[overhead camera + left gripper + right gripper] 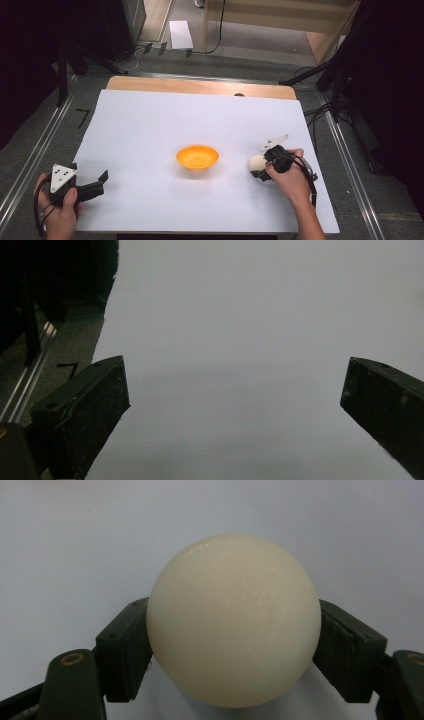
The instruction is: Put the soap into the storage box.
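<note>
White sheet [150, 125] over a wooden table [200, 86]; grey floor, metal rails and dark stands around. At left, left gripper [102, 181] (grey plate on top) in a hand near the sheet's front corner, jaws spread wide over bare sheet, nothing between. At centre, orange bowl [197, 157]. At right, right gripper [234, 645] clamped on cream ball [234, 620], pads pressed against both flanks, ball low over the sheet beside the bowl. Contact of ball with sheet: not discernible.
</note>
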A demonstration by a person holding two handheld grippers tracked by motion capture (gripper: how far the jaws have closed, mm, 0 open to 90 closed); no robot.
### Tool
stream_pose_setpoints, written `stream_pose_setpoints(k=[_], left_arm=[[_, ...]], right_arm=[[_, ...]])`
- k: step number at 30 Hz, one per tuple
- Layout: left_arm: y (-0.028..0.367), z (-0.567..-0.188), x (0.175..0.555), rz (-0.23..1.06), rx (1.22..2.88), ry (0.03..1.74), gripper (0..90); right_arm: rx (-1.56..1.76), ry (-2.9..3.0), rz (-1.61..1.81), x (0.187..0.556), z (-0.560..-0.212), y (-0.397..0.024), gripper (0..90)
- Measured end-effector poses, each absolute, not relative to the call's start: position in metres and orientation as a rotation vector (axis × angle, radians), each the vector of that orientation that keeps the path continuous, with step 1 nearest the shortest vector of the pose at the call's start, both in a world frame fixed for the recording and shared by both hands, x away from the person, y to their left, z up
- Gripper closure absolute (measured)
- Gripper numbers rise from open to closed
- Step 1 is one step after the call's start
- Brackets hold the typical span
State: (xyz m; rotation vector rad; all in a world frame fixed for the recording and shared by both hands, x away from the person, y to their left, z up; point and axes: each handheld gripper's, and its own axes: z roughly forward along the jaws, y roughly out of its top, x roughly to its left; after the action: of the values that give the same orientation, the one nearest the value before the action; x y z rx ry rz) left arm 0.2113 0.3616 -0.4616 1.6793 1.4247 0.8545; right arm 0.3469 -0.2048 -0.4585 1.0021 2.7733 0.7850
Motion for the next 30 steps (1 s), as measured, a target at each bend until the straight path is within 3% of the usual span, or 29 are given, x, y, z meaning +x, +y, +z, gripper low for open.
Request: stream_pose_setpoints(k=[30], left_arm=[[0.361, -0.462, 0.211, 0.857, 1.68, 1.426, 0.0]], right_arm=[[0.834, 2.826, 0.816, 0.362, -0.413, -0.155, 24.8]])
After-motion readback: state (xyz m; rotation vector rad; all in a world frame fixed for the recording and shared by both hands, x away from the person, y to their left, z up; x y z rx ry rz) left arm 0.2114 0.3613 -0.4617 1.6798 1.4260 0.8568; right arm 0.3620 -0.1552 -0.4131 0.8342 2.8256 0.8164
